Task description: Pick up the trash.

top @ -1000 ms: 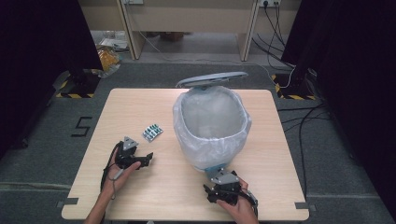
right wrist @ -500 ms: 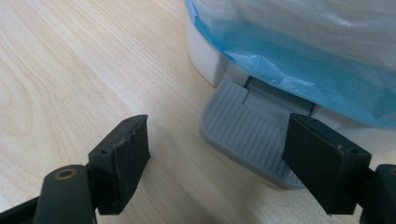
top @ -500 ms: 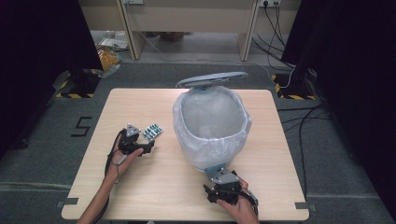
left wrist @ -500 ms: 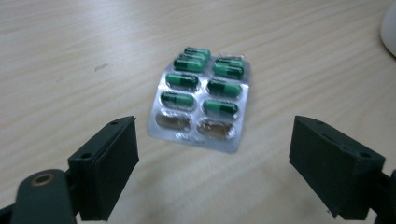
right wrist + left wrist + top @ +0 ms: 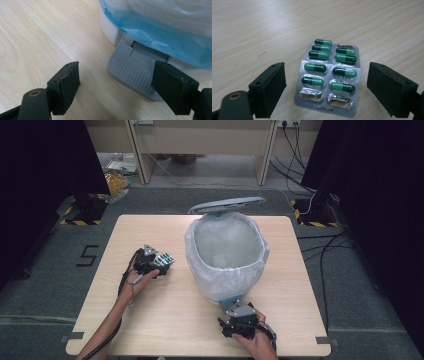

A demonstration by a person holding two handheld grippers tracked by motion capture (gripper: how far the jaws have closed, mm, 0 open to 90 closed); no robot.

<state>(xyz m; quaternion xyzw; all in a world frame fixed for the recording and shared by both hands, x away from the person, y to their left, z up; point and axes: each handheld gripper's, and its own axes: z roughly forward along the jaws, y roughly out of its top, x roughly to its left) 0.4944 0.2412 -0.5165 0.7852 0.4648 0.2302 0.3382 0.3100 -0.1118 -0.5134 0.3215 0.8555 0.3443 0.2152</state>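
Pills: the blister pack [image 5: 329, 78] is lying flat on the table [image 5: 165, 320], left of the bin [image 5: 227, 252], long axis running away between the left gripper [image 5: 328, 92]'s wide, empty jaws. Right gripper [image 5: 122, 87] is gaping empty beside the pedal [image 5: 133, 75].

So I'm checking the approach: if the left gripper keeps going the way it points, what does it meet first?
Most likely the blister pack of green capsules, lying flat on the table between its open jaws.

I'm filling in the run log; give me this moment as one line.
left gripper: open, jaws either side of pill pack on table | right gripper: open at bin pedal | bin lid: up
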